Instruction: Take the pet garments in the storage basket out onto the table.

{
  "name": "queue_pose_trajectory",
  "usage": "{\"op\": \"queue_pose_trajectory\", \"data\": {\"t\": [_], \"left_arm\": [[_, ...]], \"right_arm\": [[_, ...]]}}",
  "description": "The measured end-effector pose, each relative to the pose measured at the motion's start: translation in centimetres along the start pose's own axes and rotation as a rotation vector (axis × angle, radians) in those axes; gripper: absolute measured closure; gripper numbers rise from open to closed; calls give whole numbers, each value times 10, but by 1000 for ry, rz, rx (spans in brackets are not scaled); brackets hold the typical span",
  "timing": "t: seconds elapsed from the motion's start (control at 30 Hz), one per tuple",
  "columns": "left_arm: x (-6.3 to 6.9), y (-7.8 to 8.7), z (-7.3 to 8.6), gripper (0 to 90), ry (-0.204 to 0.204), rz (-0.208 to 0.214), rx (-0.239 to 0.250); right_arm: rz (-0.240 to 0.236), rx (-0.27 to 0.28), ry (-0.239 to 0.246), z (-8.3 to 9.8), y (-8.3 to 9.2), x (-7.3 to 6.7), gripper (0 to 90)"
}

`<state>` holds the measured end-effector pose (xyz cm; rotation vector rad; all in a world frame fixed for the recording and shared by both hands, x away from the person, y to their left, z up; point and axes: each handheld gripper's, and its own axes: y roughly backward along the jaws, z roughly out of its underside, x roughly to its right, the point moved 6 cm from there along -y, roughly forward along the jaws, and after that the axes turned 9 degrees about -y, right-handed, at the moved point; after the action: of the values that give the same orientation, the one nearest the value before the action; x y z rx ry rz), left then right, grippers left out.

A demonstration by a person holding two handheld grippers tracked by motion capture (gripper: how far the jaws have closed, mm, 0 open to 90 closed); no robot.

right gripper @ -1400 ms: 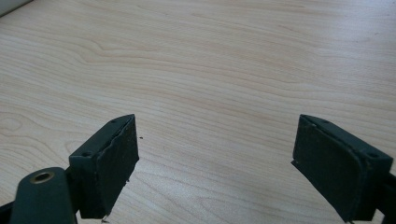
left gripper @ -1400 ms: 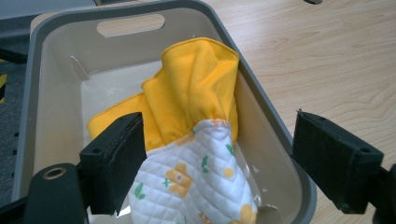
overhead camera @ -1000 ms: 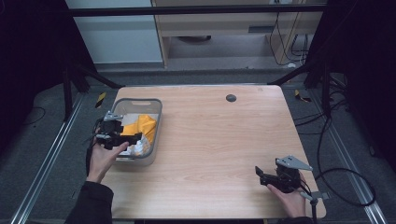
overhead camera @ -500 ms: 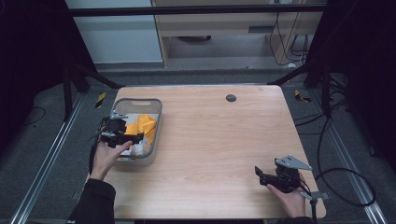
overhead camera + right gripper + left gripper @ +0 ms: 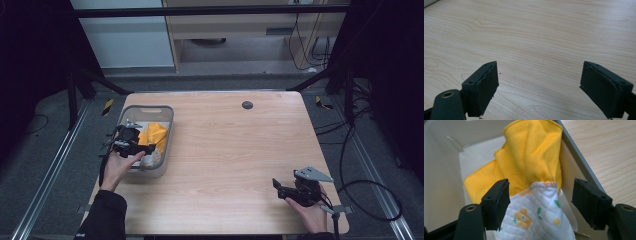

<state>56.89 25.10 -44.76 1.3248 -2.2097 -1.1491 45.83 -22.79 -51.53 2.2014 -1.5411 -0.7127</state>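
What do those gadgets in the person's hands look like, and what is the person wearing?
Both are black hand-held tools. The left gripper and right gripper each end in two flat, blocky black jaws with rough pad faces. The right one carries a grey three-cornered plate on top, and a black cable loops off beside it. The left arm has a dark sleeve.

Bare table [image 5: 235, 150] beside bin [image 5: 167, 145]

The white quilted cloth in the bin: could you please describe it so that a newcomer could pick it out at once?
Start at the grey plastic bin on the left part of the wooden table. Two cloths lie inside it, below the left gripper, whose jaws stand open. The white quilted cloth carries small orange and green prints, while its neighbour, the yellow cloth, is plain.
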Motion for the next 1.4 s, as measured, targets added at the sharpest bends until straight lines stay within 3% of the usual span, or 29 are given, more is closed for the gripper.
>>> {"op": "queue_pose_trajectory", "data": {"t": [0.37,0.83,0.97,1.13,1.4], "left_arm": [[4,-11,5,410,-13,14,-53],[9,-22,10,607,-21,44,-119],[10,-24,10,696,-3,58,-137],[8,-23,11,764,-3,58,-140],[6,-18,10,788,11,43,-118]], "right_arm": [[-2,-5,6,1,-1,0,147],[-6,-12,7,1,-1,-2,147],[-7,-14,13,1,-1,-2,146],[-6,-17,13,2,-2,-2,146],[-6,-17,14,2,-1,-2,146]]}}
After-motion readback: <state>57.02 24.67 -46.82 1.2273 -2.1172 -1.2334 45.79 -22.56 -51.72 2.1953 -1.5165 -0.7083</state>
